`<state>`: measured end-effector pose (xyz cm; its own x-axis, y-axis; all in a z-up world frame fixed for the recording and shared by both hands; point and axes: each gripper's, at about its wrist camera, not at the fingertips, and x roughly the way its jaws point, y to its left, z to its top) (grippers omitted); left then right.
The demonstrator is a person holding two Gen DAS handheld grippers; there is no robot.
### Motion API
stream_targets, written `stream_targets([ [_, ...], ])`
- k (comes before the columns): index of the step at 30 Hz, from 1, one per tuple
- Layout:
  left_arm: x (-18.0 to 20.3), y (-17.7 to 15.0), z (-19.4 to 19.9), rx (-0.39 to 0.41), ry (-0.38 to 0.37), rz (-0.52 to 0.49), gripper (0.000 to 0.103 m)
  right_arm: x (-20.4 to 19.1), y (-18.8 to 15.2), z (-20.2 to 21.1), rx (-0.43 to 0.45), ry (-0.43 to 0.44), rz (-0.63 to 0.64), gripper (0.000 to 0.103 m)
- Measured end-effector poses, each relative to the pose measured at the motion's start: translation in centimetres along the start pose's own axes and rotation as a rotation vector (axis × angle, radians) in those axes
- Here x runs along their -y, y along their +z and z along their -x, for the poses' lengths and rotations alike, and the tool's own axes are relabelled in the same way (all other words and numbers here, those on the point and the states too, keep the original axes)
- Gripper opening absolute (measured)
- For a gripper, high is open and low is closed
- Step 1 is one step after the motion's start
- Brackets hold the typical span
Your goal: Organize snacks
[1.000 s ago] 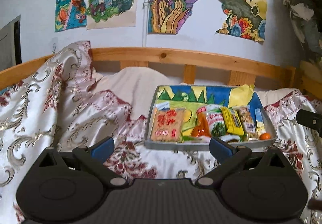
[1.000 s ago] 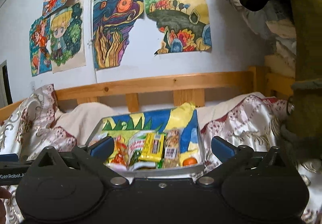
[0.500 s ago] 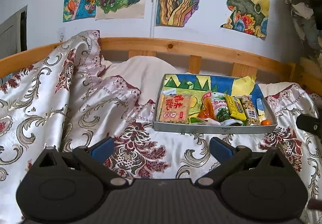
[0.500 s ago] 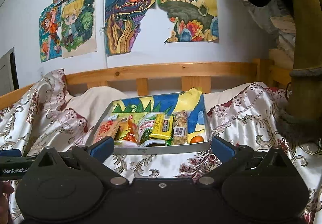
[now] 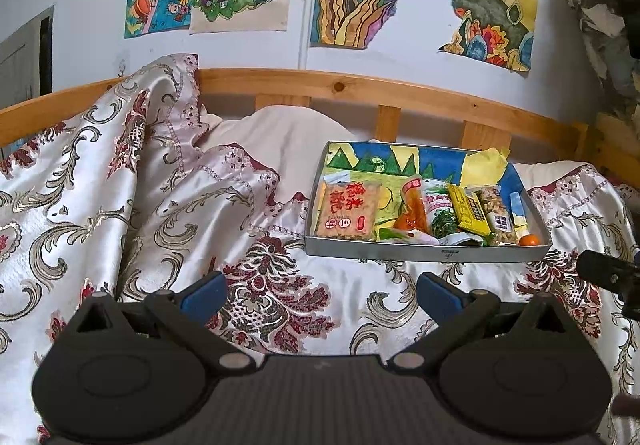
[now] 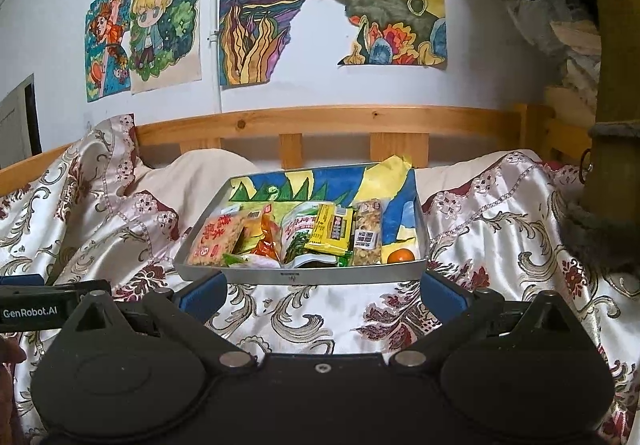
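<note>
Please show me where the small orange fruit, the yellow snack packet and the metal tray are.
small orange fruit [image 6: 401,256], right wrist view, its middle.
yellow snack packet [image 6: 330,233], right wrist view, its front face.
metal tray [image 6: 320,276], right wrist view, its near wall.

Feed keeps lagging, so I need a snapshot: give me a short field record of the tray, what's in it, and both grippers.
surface: patterned bedspread
tray: grey tray on the bedspread, lined with a coloured drawing
contents, left to right: rice cracker pack, orange pouch, green-print pouch, yellow bar, nut bar, small orange fruit
left gripper: open, empty, short of the tray
right gripper: open, empty, at the tray's near wall
</note>
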<state>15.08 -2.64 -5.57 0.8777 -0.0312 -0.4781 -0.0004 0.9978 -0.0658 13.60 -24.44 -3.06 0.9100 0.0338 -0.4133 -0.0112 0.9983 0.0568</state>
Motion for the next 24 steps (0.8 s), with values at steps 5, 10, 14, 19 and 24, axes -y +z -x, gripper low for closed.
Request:
stream_targets([
  [5,-0.10,-0.03,-0.17,-0.004,0.002,0.003,0.102,-0.06,-0.06,-0.15,-0.004,0.001,0.001,0.102],
  [10,-0.10,-0.13,-0.18,-0.008,0.001,0.001,0.102,-0.09,-0.16,-0.30,-0.009,-0.001,-0.001,0.102],
  [14,0.14,-0.24,-0.19,-0.013,0.017,-0.011,0.102,-0.06,-0.18,-0.33,-0.011,0.000,-0.002,0.102],
  [19,0.42,-0.46,-0.06,-0.009,0.020,-0.028,0.102,-0.08,-0.23,-0.39,-0.012,-0.001,-0.002,0.102],
  [24,0.58,-0.63,-0.12,-0.011,0.018,-0.050,0.102,-0.06,-0.28,-0.42,-0.013,-0.001,-0.002,0.102],
])
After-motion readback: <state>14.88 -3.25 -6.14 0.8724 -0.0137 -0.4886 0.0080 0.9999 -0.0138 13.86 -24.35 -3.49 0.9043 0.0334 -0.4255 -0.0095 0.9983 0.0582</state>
